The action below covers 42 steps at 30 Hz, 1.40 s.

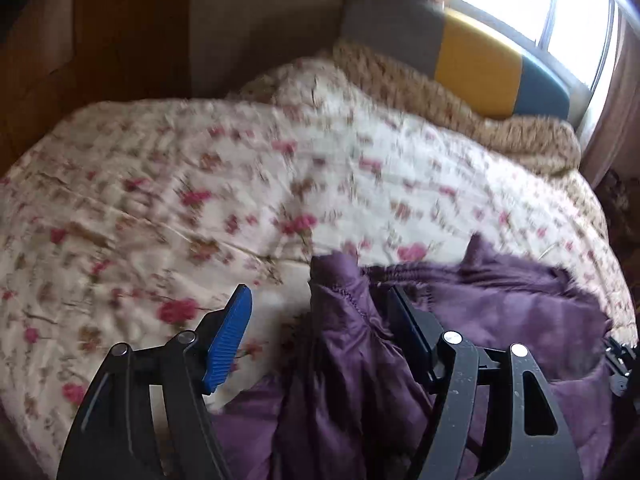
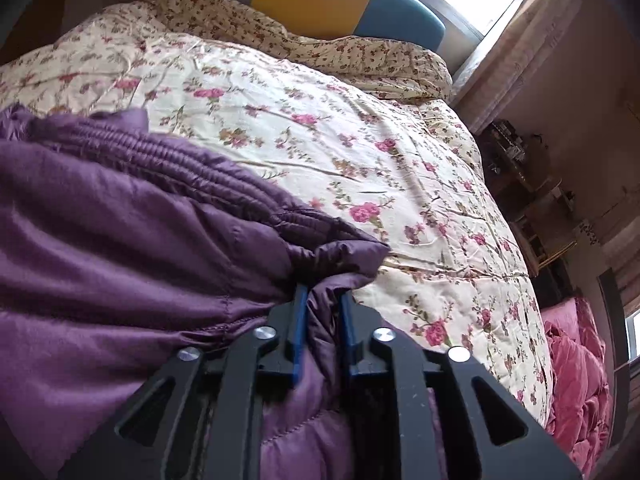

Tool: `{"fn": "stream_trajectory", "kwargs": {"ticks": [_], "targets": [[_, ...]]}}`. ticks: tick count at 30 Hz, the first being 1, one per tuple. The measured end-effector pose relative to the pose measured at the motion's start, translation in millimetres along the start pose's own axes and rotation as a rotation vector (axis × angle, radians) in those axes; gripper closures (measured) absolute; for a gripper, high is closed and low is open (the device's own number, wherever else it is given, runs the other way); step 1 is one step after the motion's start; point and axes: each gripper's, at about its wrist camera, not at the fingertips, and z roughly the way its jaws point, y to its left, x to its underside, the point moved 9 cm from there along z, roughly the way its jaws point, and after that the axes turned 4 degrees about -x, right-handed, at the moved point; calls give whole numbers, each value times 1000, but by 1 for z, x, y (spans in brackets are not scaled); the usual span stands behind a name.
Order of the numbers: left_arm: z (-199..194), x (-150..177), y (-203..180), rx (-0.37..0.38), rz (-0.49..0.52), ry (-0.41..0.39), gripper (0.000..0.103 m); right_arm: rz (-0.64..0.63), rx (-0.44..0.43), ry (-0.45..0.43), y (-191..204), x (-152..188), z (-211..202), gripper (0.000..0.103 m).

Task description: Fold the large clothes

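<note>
One gripper loaded: right gripper [image 2: 323,320] clamps jacket [image 2: 120,220] corner; left gripper [image 1: 320,320] gapes around a fold. Puffy, slick fabric. Grab stitched hems.

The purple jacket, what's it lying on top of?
The purple jacket lies on a floral quilt that spreads across the bed. The quilt shows all around it; whatever lies directly beneath the jacket's bulk is covered.
</note>
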Motion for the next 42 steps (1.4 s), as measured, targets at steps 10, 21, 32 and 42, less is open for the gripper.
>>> {"fn": "stream_trajectory", "kwargs": {"ticks": [10,21,32,42], "targets": [[-59,28,-55,164,88,-77,34,98,-193,-129,24,-10,-79,49],[-26,67,-54,143,125,-52,29,23,-243,-153,107,3,-79,47],[-15,72,-55,132,116,-31,29,-15,-177,-147,119,6,-55,47],[-67,76,-20,149,17,-54,27,0,-182,-142,112,4,-63,39]]}}
